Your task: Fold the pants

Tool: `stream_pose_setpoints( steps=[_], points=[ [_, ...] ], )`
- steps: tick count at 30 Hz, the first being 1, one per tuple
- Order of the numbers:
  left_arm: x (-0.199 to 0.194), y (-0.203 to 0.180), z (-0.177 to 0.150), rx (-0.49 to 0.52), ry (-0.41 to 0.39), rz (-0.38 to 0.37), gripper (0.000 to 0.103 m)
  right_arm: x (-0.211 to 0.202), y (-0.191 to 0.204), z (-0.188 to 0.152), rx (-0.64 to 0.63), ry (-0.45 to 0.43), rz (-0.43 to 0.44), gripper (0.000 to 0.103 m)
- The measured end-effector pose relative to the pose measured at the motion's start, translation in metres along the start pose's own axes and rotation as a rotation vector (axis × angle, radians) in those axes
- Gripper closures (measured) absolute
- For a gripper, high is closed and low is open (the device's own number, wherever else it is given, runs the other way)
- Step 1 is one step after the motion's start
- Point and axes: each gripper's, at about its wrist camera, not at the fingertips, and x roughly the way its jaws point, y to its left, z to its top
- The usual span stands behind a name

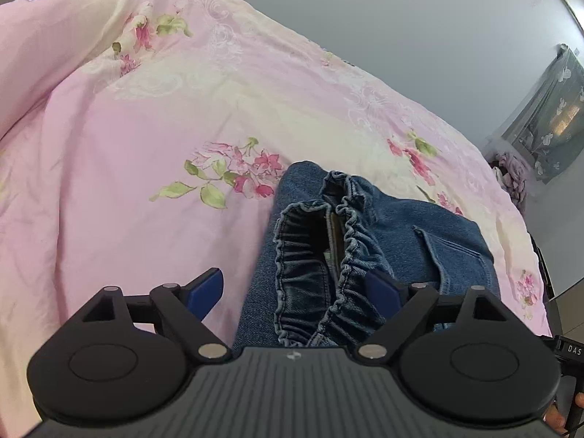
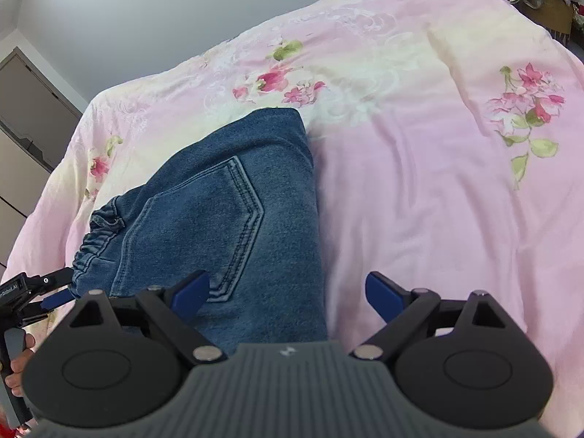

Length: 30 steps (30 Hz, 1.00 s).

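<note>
Both tongs, left (image 1: 295, 288) and right (image 2: 288, 292), gape empty over the jeans (image 2: 226, 197), folded on the bed (image 2: 419, 189). Release looks done; next, likely tidying the waistband (image 1: 321, 252).

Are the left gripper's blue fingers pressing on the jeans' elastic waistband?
Apart. The left wrist view shows the left gripper open wide, its fingers standing clear either side of the waistband.
</note>
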Motion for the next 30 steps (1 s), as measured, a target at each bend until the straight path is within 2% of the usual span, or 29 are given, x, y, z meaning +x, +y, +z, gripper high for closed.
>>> stream_pose_setpoints(
  steps=[1, 2, 3, 7, 9, 11, 12, 14, 16, 20, 22, 24, 30],
  points=[
    [0.006, 0.002, 0.000, 0.006, 0.015, 0.010, 0.000, 0.007, 0.001, 0.000, -0.017, 0.017, -0.010, 0.014],
    [0.012, 0.003, -0.002, 0.024, 0.037, 0.029, 0.000, 0.014, 0.003, 0.000, -0.037, 0.042, -0.033, 0.022],
    [0.018, 0.003, -0.003, 0.036, 0.060, 0.048, 0.000, 0.022, 0.005, -0.002, -0.057, 0.063, -0.051, 0.024],
    [0.031, 0.008, -0.007, 0.037, 0.101, 0.085, 0.000, 0.035, 0.000, -0.012, -0.061, 0.048, -0.066, 0.020],
    [0.027, 0.002, -0.005, 0.064, 0.095, 0.111, 0.001, 0.032, -0.001, -0.013, -0.059, 0.040, -0.065, 0.019],
    [0.013, -0.013, -0.004, 0.126, 0.050, 0.138, 0.011, 0.022, 0.007, -0.014, -0.089, 0.022, -0.083, 0.021],
    [0.003, -0.021, -0.004, 0.154, 0.018, 0.156, 0.013, 0.013, 0.014, -0.015, -0.113, 0.003, -0.092, 0.025],
    [-0.019, -0.040, -0.009, 0.204, -0.045, 0.186, 0.015, -0.010, 0.034, -0.023, -0.181, -0.052, -0.108, 0.026],
    [-0.041, -0.059, -0.019, 0.259, -0.094, 0.183, 0.015, -0.033, 0.056, -0.035, -0.249, -0.093, -0.113, 0.026],
    [-0.082, -0.093, -0.046, 0.361, -0.170, 0.234, 0.015, -0.073, 0.097, -0.061, -0.351, -0.148, -0.135, 0.025],
    [-0.100, -0.104, -0.058, 0.376, -0.186, 0.250, 0.014, -0.093, 0.112, -0.075, -0.388, -0.176, -0.135, 0.024],
    [-0.115, -0.114, -0.068, 0.385, -0.193, 0.262, 0.013, -0.112, 0.126, -0.090, -0.417, -0.206, -0.131, 0.018],
    [-0.151, -0.132, -0.102, 0.452, -0.260, 0.362, 0.012, -0.155, 0.151, -0.131, -0.460, -0.284, -0.148, 0.017]
  ],
)
